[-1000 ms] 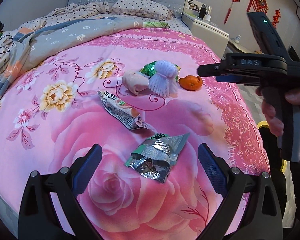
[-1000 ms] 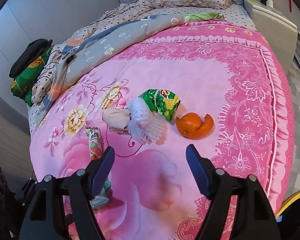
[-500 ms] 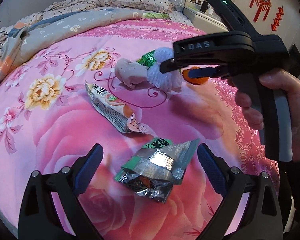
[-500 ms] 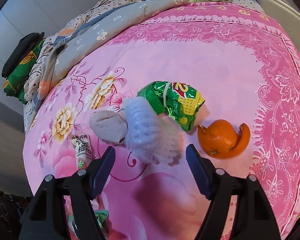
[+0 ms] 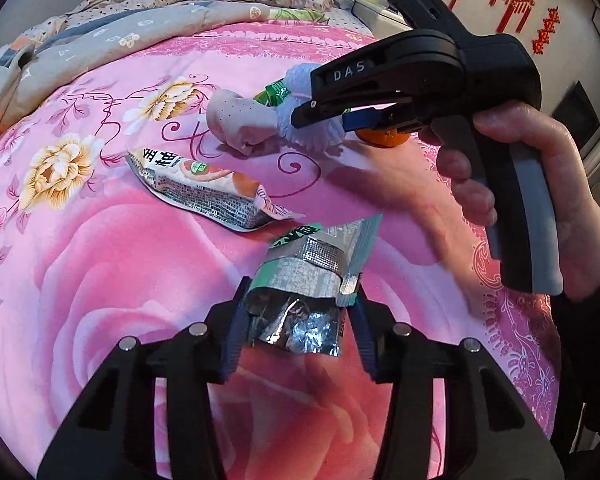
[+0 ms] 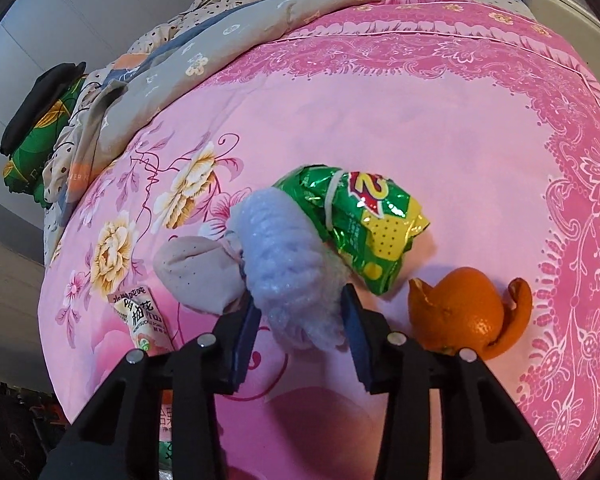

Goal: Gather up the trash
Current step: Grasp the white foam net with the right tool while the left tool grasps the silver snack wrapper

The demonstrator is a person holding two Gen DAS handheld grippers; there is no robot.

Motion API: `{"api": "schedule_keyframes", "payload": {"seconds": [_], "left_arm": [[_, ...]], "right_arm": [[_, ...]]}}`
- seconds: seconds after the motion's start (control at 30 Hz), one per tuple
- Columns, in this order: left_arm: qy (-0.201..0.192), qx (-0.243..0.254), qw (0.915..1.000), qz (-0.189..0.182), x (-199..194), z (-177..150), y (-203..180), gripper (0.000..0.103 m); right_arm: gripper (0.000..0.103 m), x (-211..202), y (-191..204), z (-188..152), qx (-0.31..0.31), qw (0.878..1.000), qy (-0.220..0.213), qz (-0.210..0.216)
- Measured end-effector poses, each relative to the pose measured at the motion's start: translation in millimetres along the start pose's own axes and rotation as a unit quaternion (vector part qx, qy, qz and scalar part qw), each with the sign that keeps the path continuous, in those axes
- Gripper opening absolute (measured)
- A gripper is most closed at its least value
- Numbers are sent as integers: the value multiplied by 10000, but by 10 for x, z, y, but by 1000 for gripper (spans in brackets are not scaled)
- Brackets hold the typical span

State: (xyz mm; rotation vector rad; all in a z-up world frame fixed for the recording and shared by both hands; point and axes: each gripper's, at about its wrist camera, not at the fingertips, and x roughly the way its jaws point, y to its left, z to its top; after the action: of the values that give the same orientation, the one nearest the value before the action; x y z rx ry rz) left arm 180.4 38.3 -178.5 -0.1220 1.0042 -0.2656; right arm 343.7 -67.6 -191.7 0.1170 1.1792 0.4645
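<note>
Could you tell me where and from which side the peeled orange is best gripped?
Grip the orange across its round body from above, fingers left and right. Avoid the loose curled peel at its right; it would likely just bend away. The right gripper sits just beside it.

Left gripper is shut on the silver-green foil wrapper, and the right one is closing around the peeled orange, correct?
Not the orange. The right wrist view shows the right gripper around the white foam net; the orange lies to its right. The left gripper does grip the foil wrapper.
</note>
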Motion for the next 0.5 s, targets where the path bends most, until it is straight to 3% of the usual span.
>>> {"api": "schedule_keyframes", "payload": {"seconds": [0.5], "left_arm": [[-42,-22,9998,-210,-41,-10,3,30]], "right_arm": [[35,-313,-555,247,380,9966,-687,-259]]}}
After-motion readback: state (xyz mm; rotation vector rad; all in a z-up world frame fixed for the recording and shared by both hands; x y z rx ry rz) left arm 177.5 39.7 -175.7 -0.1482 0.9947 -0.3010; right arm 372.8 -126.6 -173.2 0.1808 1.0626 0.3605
